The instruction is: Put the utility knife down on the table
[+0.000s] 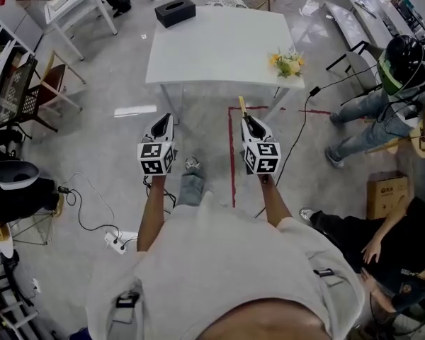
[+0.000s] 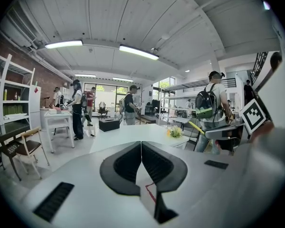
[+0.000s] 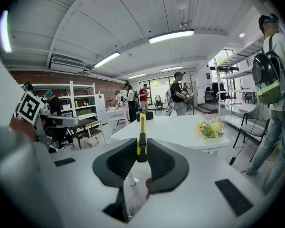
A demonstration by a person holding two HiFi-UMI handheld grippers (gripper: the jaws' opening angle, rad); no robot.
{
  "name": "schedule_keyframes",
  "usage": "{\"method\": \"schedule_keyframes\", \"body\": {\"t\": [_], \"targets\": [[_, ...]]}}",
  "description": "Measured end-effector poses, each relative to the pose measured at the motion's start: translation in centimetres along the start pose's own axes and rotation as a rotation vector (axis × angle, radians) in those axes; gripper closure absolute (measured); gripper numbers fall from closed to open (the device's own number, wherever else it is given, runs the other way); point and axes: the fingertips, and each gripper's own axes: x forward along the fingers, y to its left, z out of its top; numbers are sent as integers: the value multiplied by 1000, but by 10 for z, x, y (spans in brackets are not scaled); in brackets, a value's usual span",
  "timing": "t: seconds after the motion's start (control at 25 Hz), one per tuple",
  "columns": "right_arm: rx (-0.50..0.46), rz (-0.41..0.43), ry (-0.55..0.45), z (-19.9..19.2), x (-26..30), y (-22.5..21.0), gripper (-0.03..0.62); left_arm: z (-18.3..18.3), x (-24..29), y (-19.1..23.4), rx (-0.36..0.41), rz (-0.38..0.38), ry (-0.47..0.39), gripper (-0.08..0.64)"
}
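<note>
holding utility knife (image 3: 142, 137) in r gripper (image 3: 141, 148): jaws pinched on its yellow body just by the black slider, no gap either side. knife upright btwn the pads, blade end poking out fwd past the jaw tips. not on the table (image 1: 219, 48); carried in air, short of the near edge, w/ white tabletop lying ahead of the claw and beyond the tips, no contact. ahead and right of the claw, on that top near its right edge: small bunch of yellow flowers (image 3: 209, 127). far ahead and left, at the far edge: black box (image 1: 175, 10). l gripper (image 2: 141, 144) held about level w/ the r one, to its left, well apart from it; jaws closed onto each other, pads meeting along one line, nothing btwn them. below and btwn both claws: grey floor, red tape line (image 1: 232, 154) running back from the table leg, one shoe (image 1: 192, 163). well off to the right of the r claw: person in dark helmet (image 1: 404, 62) low on the floor. left of the l claw, well off: wooden chair (image 1: 39, 91). beyond the table in both gripper views: several people standing, shelving, brick wall, too small for detail.
</note>
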Motion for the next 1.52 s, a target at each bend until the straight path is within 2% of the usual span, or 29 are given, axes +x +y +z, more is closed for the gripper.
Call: {"method": "schedule_keyframes", "body": {"t": [0.24,0.84,1.2,1.52], "targets": [[-3,-24,11,13,47,-12,508,5,50,26,-18,-25,2,538],[-18,-91,7,86,188,-28,508,64,193,115,-20,-111,-11,538],[-16,-121,11,103,239,-41,508,79,248,142,-13,-149,-9,538],[11,-137,43,91,258,-51,508,72,275,147,-7,-175,23,538]]}}
